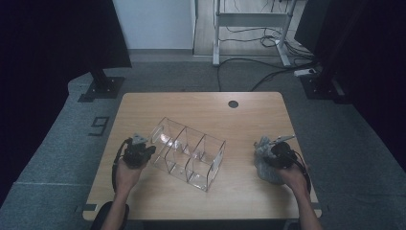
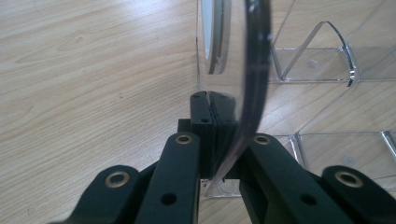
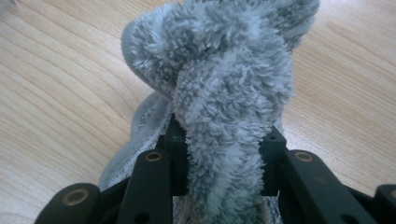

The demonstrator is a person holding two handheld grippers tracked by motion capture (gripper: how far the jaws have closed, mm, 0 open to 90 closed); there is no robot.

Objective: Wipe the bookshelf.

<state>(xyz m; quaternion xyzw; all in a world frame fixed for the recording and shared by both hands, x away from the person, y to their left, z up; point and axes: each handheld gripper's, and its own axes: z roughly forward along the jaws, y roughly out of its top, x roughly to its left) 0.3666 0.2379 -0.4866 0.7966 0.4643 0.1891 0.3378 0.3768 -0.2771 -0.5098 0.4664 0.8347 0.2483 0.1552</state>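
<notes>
Left tongs are clamped on the end wall of the clear acrylic organizer; the thin pane is pinched edge-on between the pads in the left gripper view. Right tongs are closed on a bunched fold of the grey plush cloth, which rises straight ahead of the jaws and drapes below them.

Organizer: seen lying on its side on the counter, extending away from the left tongs toward the right ones, well apart from the cloth. Cloth is located at the right tongs, resting partly on the counter under them.

Step judged: organizer braced, cloth to be brought over for wiping.

Doing it well:
- Left grip is to be kept firm but not crushing; acrylic is rigid, slick, likely to slip or crack at a thin edge.
- Cloth is to be lifted clear of the counter before being moved across.
- Soft pile is to be led into the compartments, jaws kept off the panes to avoid scratches.

Materials: organizer is transparent, glossy, with flat dividers and rounded corners. Cloth is thick, fluffy, limp. Counter is light wood grain, matte.
</notes>
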